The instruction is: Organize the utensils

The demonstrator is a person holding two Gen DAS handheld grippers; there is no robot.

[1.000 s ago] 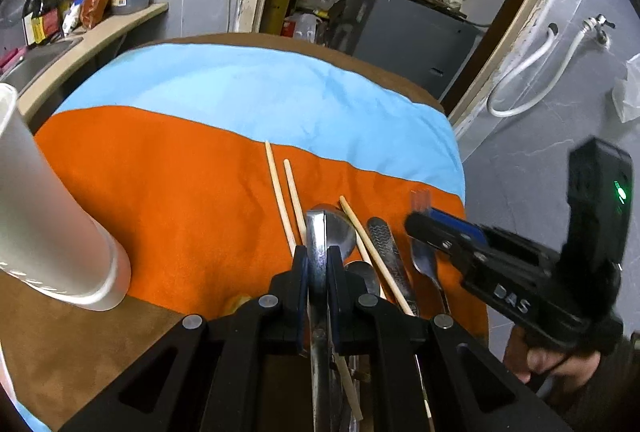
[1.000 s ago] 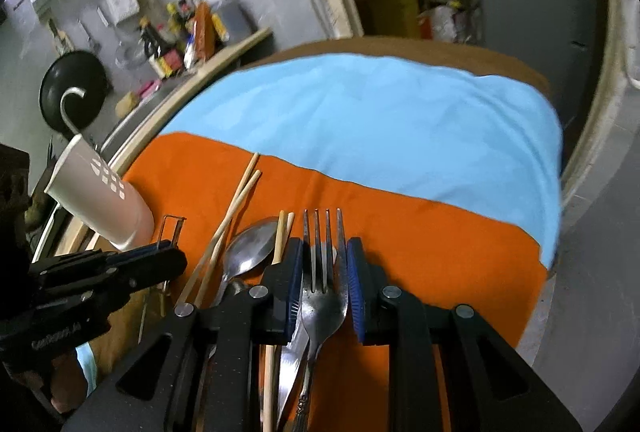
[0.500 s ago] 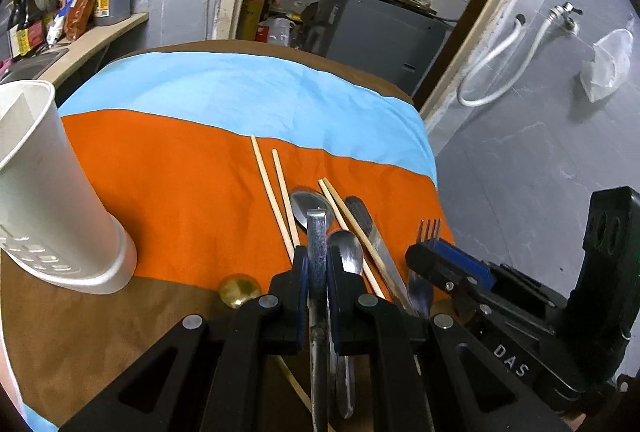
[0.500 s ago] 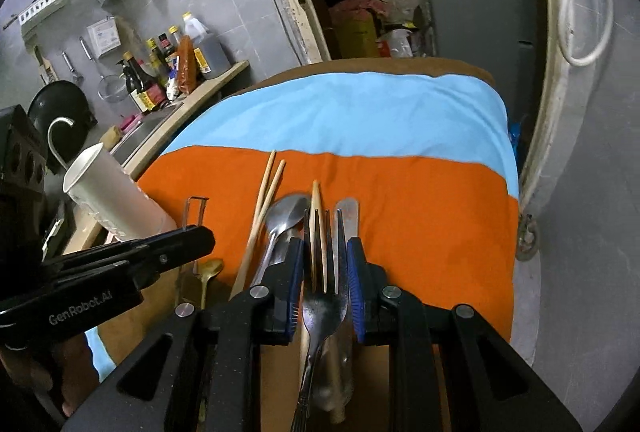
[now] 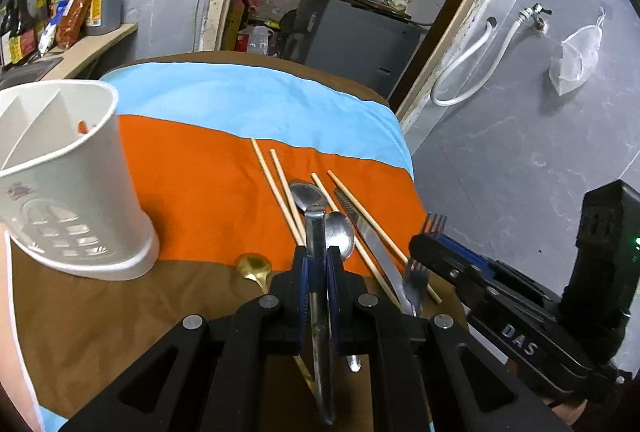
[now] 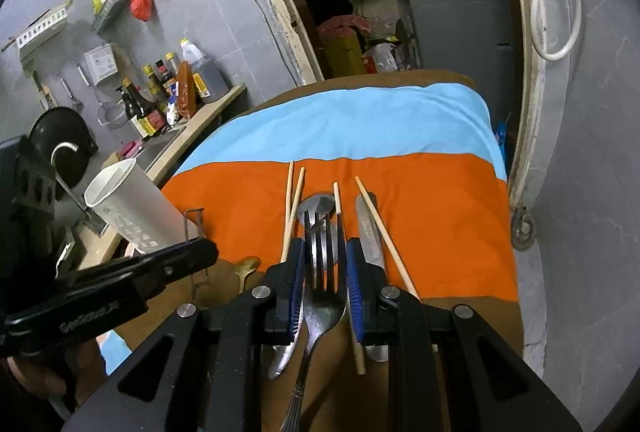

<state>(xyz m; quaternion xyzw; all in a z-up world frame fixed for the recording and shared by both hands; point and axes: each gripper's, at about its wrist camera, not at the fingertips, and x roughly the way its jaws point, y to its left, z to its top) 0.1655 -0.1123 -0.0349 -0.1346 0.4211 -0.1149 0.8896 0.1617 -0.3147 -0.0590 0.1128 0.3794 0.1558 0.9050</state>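
Orange and blue cloth (image 5: 208,168) is covering the surface, with chopsticks (image 5: 280,188), a spoon (image 5: 340,232) and a knife (image 5: 370,236) lying on it. Left gripper (image 5: 317,264) is clamping a metal utensil handle (image 5: 316,232); right gripper (image 6: 324,276) is pinching a fork (image 6: 322,264). White holder (image 5: 68,176) is standing left, apart.

Your work surface is a table (image 5: 120,344) under a brown cloth, overlaid by an orange-and-blue cloth (image 5: 208,172). On it you have 1 white utensil holder (image 5: 68,184), 4 chopsticks (image 5: 280,188), 2 steel spoons (image 5: 340,232), 1 knife (image 5: 372,240) and 1 gold spoon (image 5: 253,267)
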